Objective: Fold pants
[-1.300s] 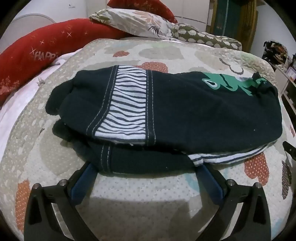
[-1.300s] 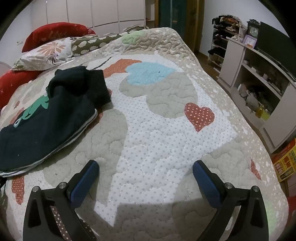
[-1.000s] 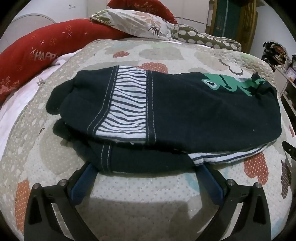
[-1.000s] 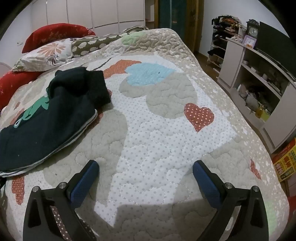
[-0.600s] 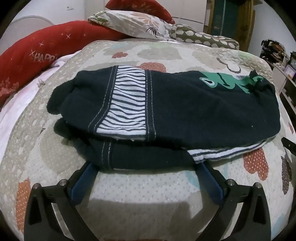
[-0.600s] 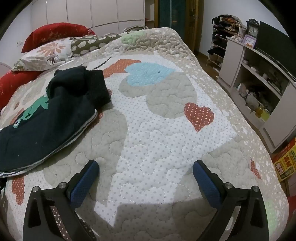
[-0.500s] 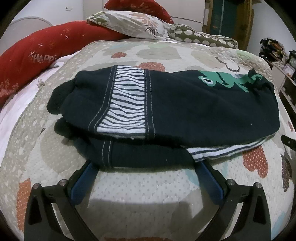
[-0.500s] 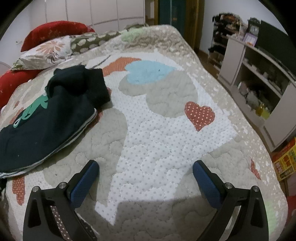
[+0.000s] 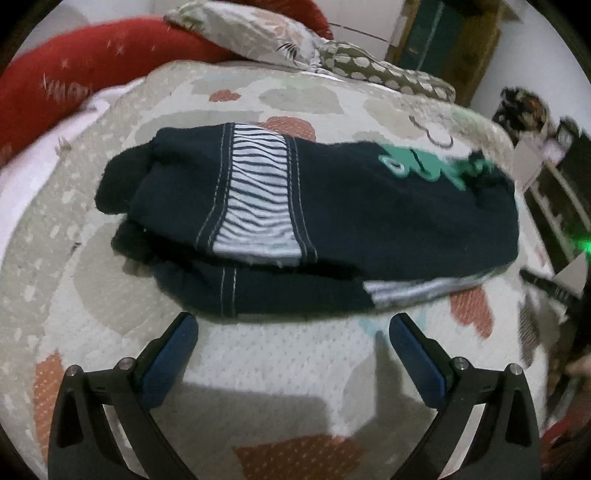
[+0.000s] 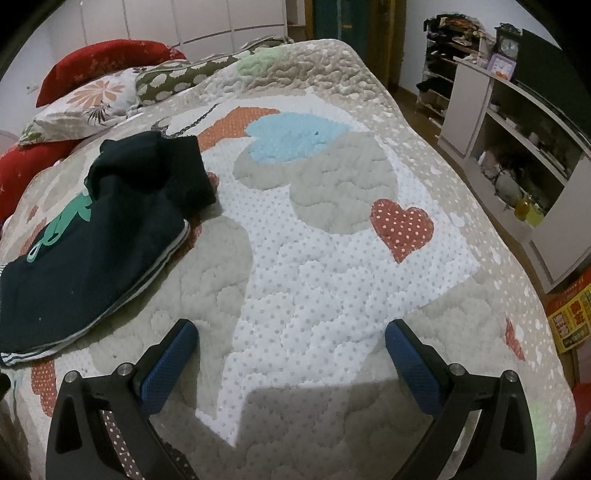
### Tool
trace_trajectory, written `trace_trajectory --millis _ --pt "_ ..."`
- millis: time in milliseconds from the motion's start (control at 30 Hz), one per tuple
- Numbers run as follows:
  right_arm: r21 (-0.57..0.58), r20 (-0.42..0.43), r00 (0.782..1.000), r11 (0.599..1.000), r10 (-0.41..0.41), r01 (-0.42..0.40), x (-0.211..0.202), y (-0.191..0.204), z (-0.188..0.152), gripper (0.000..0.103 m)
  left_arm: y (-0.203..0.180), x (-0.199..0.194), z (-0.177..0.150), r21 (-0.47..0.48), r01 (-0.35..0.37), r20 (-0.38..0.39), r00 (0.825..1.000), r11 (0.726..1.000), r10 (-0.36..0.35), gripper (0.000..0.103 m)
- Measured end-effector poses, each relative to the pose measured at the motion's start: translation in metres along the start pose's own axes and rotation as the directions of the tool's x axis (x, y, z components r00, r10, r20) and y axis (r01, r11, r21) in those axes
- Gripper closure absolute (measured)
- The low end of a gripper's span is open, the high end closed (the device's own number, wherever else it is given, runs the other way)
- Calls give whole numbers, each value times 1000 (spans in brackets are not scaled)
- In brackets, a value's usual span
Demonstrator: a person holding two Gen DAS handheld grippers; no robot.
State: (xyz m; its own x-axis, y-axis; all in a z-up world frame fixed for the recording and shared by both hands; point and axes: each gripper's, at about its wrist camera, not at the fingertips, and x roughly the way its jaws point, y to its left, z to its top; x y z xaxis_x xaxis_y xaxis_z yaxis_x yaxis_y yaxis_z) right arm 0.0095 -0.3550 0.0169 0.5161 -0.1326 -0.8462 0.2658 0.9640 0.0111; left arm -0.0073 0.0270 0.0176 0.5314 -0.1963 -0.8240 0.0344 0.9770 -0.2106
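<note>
Dark navy pants (image 9: 369,214) with a zebra-striped band and a green print lie folded in a stack on the quilted bedspread (image 9: 258,354). My left gripper (image 9: 293,325) is open just in front of their near edge, its blue pads clear of the cloth. In the right wrist view the same pants (image 10: 92,258) lie at the left. The right gripper (image 10: 291,332) is open over bare quilt, to the right of the pants, with nothing between its fingers.
Red bolster (image 9: 74,85) and patterned pillows (image 9: 258,33) lie at the head of the bed. A white shelf unit (image 10: 517,140) and a cluttered rack (image 10: 450,48) stand beyond the bed's right edge. An orange box (image 10: 572,317) sits on the floor.
The left gripper has drawn back and risen a little from the pants, and its view is now motion-blurred. The right gripper has hardly moved. Both stay open.
</note>
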Motion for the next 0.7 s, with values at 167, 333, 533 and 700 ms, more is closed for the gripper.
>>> trace_trajectory --millis 167,333,533,700 --pt "121 19 981 973 194 -195 -5 -11 17 0 16 13 29 -131 146 -9 989 981 -149 0" --pt "163 51 941 926 336 -340 12 8 45 1 20 30 58 -209 247 -11 967 946 -255 0" --pt "194 63 902 881 428 -432 39 47 73 28 27 39 74 -340 194 -32 976 920 -217 67" --pt "297 57 837 791 544 -534 40 48 72 81 41 33 70 -372 207 -43 970 905 -239 86"
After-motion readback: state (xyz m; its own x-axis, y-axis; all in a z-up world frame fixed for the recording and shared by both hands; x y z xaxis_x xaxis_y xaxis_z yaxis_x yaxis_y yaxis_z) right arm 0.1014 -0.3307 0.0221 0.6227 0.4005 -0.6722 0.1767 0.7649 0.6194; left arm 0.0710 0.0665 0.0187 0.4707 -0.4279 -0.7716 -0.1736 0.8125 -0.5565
